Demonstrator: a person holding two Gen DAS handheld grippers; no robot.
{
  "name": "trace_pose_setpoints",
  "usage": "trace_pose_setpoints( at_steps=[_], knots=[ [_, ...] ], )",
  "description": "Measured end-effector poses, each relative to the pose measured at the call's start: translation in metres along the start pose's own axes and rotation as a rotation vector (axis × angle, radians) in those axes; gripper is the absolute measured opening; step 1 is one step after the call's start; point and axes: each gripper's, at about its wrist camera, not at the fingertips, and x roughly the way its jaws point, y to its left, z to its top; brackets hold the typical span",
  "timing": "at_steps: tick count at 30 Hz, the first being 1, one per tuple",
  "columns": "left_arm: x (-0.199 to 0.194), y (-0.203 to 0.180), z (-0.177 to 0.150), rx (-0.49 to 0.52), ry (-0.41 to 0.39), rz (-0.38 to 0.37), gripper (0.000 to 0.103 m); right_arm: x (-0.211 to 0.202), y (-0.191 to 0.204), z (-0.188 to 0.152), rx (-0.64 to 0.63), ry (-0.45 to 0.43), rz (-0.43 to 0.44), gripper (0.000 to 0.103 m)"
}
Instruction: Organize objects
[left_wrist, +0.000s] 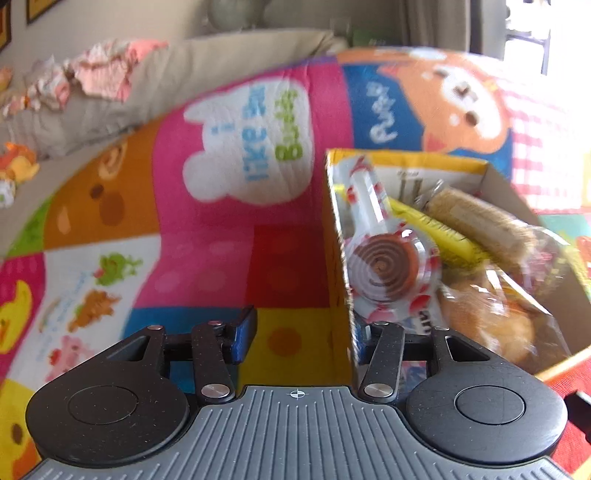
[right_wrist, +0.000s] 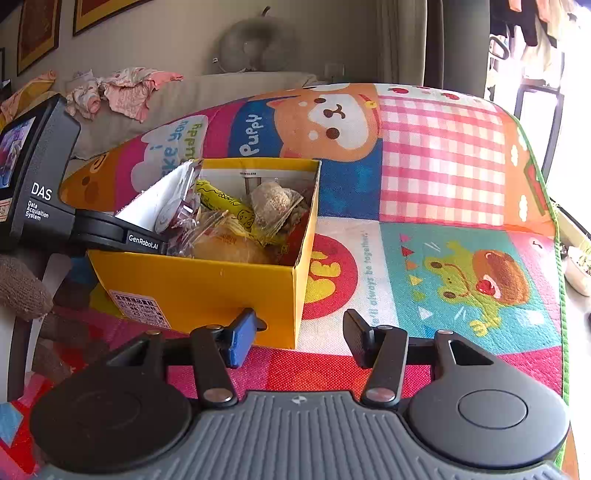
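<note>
Over the left-hand wall of the yellow box (left_wrist: 341, 236), the left gripper (left_wrist: 303, 336) straddles the cardboard rim: one blue-padded finger (left_wrist: 243, 334) sits outside over the play mat (left_wrist: 221, 229), the other inside beside the spiral-patterned packet (left_wrist: 384, 267). Its jaws are parted and nothing is pinched between them; the packet leans on the inner wall, apparently let go. Behind it lie a yellow tube (left_wrist: 436, 229), a straw-coloured roll (left_wrist: 484, 221) and a bun in clear wrap (left_wrist: 491, 317). To finish this step well, I judge the gripper should lift straight up so neither finger drags the thin wall or tips the packet out. The picture is blurred, so whether the inner pad touches the wrapper I cannot tell.

From the right wrist, the right gripper (right_wrist: 299, 338) hangs over the mat just in front of the box's near corner (right_wrist: 295, 295), jaws apart and empty. The box (right_wrist: 199, 288) is full of snacks, the bun (right_wrist: 229, 251) nearest and the tube (right_wrist: 225, 201) behind. The other hand-held device (right_wrist: 40, 173) reaches in at the box's left side, with a knitted sleeve (right_wrist: 22, 288) below it. No loose item shows on the mat on this side, so the sorting looks nearly done. Crumpled clothes (right_wrist: 118, 92) lie on the sofa behind, well apart. The box corner is the one thing close enough for the right fingers to knock.
</note>
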Motion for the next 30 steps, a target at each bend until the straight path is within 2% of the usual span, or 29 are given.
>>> trace_pose_setpoints(
  at_steps=[2, 4, 6, 9, 12, 14, 17, 23, 26, 30],
  knots=[
    [-0.029, -0.001, -0.007, 0.023, -0.071, 0.005, 0.054, -0.016, -0.005, -0.006, -0.004, -0.003, 0.003, 0.068],
    [-0.064, -0.001, -0.021, 0.033, -0.140, 0.004, 0.054, -0.037, -0.012, -0.018, 0.014, -0.009, 0.000, 0.089],
    [-0.098, 0.000, -0.043, 0.027, -0.186, -0.023, 0.054, -0.056, -0.018, -0.036, 0.030, 0.015, 0.006, 0.092],
    [-0.132, -0.006, -0.091, 0.048, -0.184, -0.090, 0.054, -0.078, -0.022, -0.064, 0.055, 0.057, 0.004, 0.102],
    [-0.136, -0.022, -0.138, 0.115, -0.092, -0.098, 0.054, -0.089, -0.019, -0.093, 0.052, 0.092, -0.007, 0.103],
    [-0.130, -0.027, -0.155, 0.085, -0.040, -0.112, 0.054, -0.088, -0.016, -0.103, 0.049, 0.109, -0.006, 0.103],
    [-0.128, -0.031, -0.163, 0.045, -0.060, -0.102, 0.054, -0.084, -0.010, -0.107, 0.050, 0.113, -0.039, 0.103],
    [-0.120, -0.039, -0.162, 0.028, -0.102, -0.075, 0.055, -0.069, -0.005, -0.096, 0.059, 0.141, -0.049, 0.103],
    [-0.118, -0.037, -0.160, 0.003, -0.100, -0.090, 0.055, -0.060, -0.006, -0.096, 0.079, 0.084, -0.065, 0.103],
    [-0.118, -0.040, -0.161, 0.005, -0.099, -0.078, 0.055, -0.057, -0.005, -0.093, 0.062, 0.078, -0.056, 0.103]
  ],
)
